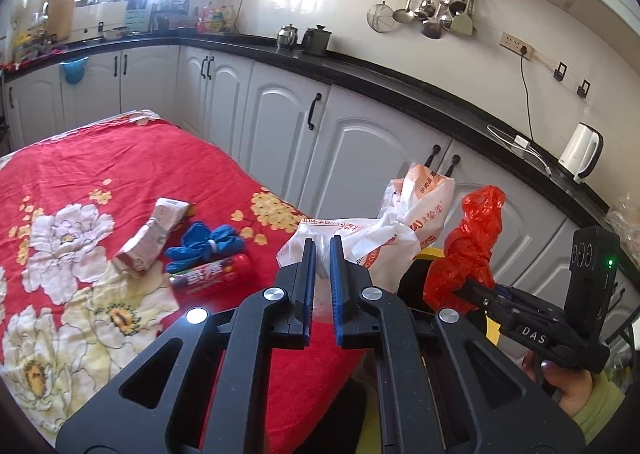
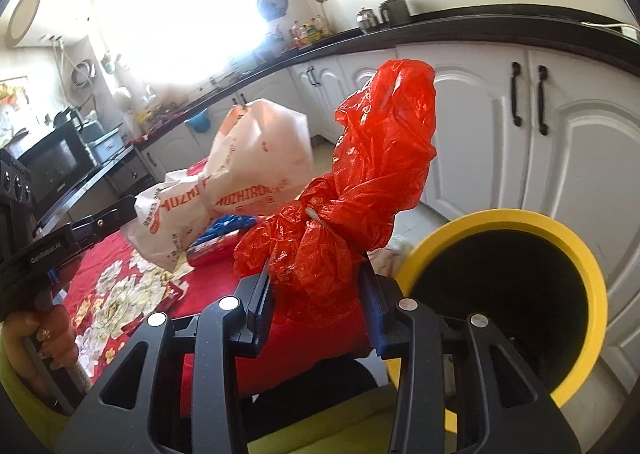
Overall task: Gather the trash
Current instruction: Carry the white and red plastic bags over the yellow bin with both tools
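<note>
Right gripper [image 2: 316, 296]: fingers part-open, clamped on red bag [image 2: 360, 182], just left of yellow bin [image 2: 592, 286].
Left gripper [image 1: 322, 254]: fingers pinched shut on white bag [image 1: 400, 230], farther from bin, beyond counter edge.

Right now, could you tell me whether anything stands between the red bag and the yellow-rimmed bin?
Nothing visible does. The red bag, held in the right gripper, sits just left of the bin's open mouth with clear space between.
</note>
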Demonstrator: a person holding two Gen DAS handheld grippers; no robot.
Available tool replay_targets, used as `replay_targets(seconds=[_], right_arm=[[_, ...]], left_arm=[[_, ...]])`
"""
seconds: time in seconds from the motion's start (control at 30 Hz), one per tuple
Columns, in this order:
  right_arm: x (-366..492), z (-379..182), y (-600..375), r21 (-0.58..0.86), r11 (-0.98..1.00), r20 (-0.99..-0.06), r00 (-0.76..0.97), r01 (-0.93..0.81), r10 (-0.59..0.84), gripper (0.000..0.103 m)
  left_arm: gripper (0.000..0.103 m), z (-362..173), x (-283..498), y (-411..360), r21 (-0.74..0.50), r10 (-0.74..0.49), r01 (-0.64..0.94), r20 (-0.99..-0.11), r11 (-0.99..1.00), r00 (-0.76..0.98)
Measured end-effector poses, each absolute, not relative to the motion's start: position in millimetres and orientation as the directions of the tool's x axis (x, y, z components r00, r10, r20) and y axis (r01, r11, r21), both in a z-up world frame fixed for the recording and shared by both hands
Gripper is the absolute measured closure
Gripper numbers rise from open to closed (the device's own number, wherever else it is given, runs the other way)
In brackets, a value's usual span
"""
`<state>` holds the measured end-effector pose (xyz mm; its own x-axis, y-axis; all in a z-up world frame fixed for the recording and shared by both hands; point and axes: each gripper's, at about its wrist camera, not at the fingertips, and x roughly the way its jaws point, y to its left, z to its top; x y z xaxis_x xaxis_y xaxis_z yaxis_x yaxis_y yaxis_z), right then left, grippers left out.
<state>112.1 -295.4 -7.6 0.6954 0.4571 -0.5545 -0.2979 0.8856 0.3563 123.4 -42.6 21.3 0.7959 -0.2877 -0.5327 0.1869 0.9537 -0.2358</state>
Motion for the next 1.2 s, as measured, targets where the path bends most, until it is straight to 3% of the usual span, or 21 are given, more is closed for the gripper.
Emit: replay_targets(seconds=[1.2], right_arm=[[102.1,-51.1,-397.5,0.354,0.932,-0.613,0.734,-0.077,0.293,0.067]], left_arm=[[0.099,-3.6,154.7,-146.5,-0.157,-0.316,0.278,-0.584,0.948,0.748]])
